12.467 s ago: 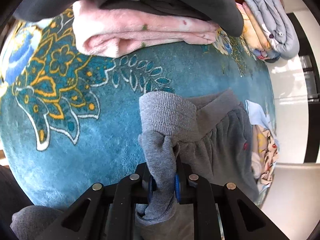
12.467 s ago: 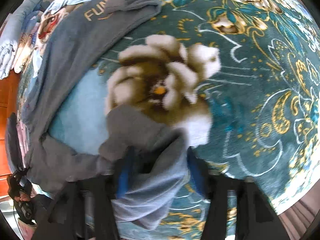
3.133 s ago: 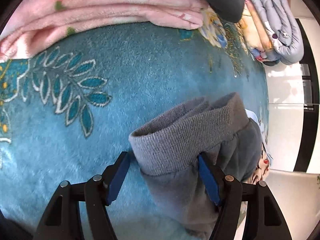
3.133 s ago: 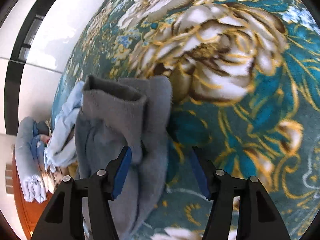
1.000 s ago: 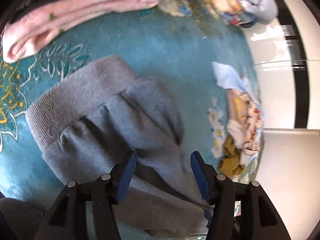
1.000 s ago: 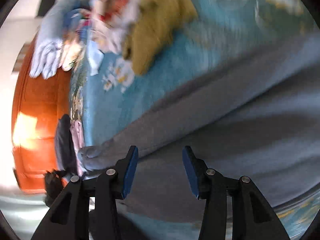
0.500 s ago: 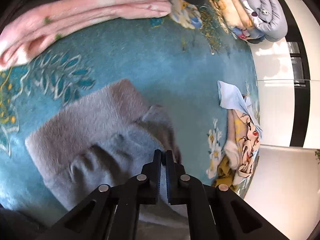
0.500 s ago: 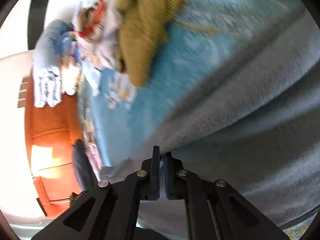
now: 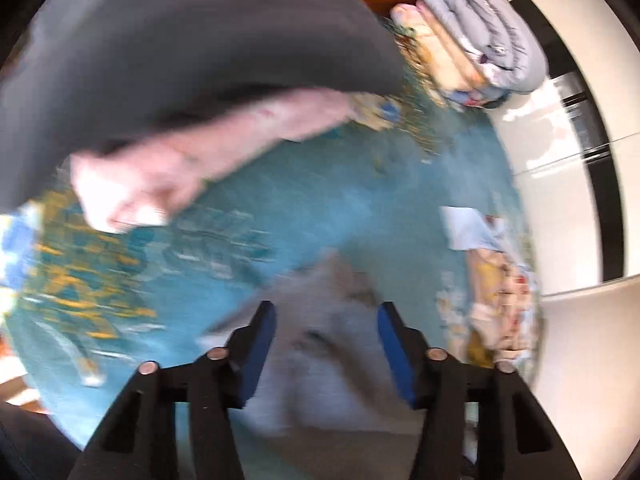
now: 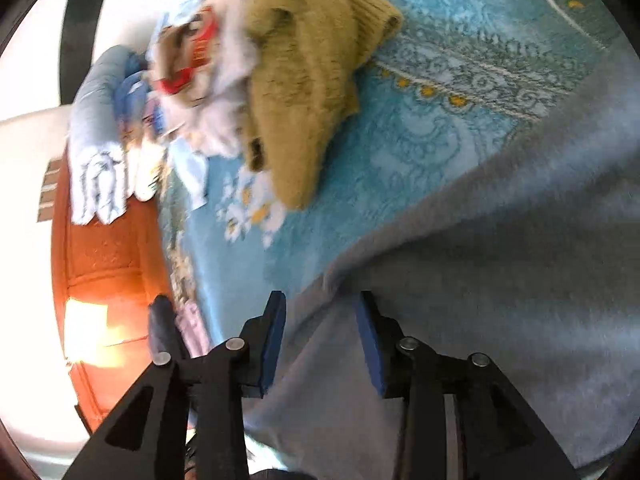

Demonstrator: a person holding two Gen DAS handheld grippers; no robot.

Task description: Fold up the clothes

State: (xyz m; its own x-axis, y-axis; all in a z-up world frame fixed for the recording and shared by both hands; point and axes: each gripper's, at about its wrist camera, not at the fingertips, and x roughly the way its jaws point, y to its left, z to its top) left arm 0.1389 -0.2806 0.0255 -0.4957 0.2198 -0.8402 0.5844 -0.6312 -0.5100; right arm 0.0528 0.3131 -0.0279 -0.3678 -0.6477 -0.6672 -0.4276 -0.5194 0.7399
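The folded grey sweatpants (image 9: 332, 344) lie on the teal flowered blanket (image 9: 320, 200), right under my left gripper (image 9: 326, 320), whose blue pads stand apart with nothing held; the view is blurred. In the right wrist view the same grey sweatpants (image 10: 480, 280) fill the lower right. My right gripper (image 10: 320, 316) is open just above their edge, with nothing between its pads.
A pink folded garment (image 9: 192, 160) under a dark grey one (image 9: 180, 40) lies at the far left. Folded quilts (image 9: 480, 32) sit at the back. A mustard sweater (image 10: 308, 72) and printed clothes (image 10: 188, 52) lie in a heap. An orange wooden headboard (image 10: 104, 256) borders the bed.
Both grippers were shut half a second ago and now stand open. The left wrist view has swung and blurred, with the sweatpants left lying on the blanket.
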